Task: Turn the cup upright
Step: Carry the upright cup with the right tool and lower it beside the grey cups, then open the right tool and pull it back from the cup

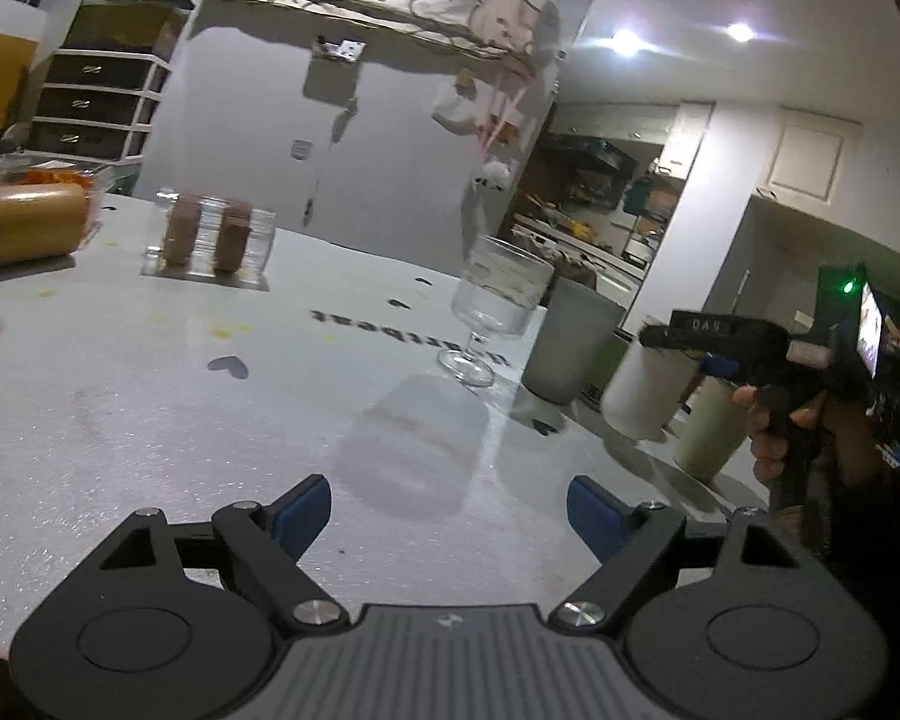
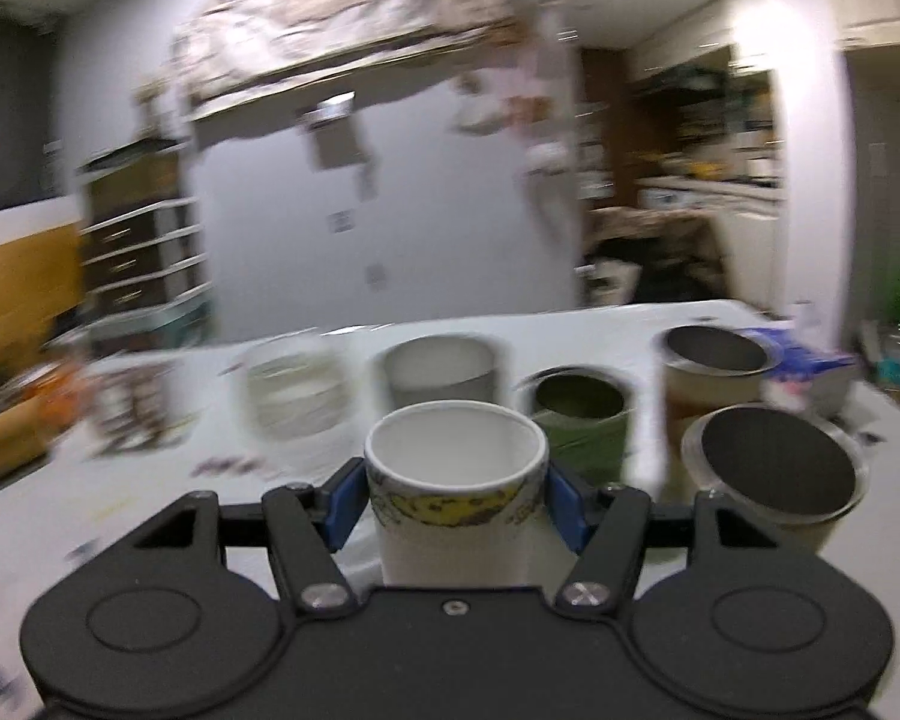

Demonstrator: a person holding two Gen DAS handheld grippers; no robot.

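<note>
My right gripper [image 2: 457, 495] is shut on a white cup [image 2: 456, 480] with a yellow printed band. The cup stands mouth up between the blue pads and its base is hidden behind the gripper body. The same cup [image 1: 645, 393] shows in the left wrist view at the table's right side, held by the right gripper [image 1: 714, 348]. My left gripper [image 1: 450, 507] is open and empty, low over the white table [image 1: 150, 420], well left of the cup.
A stemmed glass [image 1: 495, 312], a grey cup [image 1: 570, 339] and a green cup [image 1: 711, 426] stand near the held cup. In the right wrist view a glass [image 2: 297, 387], a grey cup [image 2: 444, 369], a green cup [image 2: 579, 423] and two metal tumblers [image 2: 774, 468] stand behind. Clear containers [image 1: 210, 237] sit far left.
</note>
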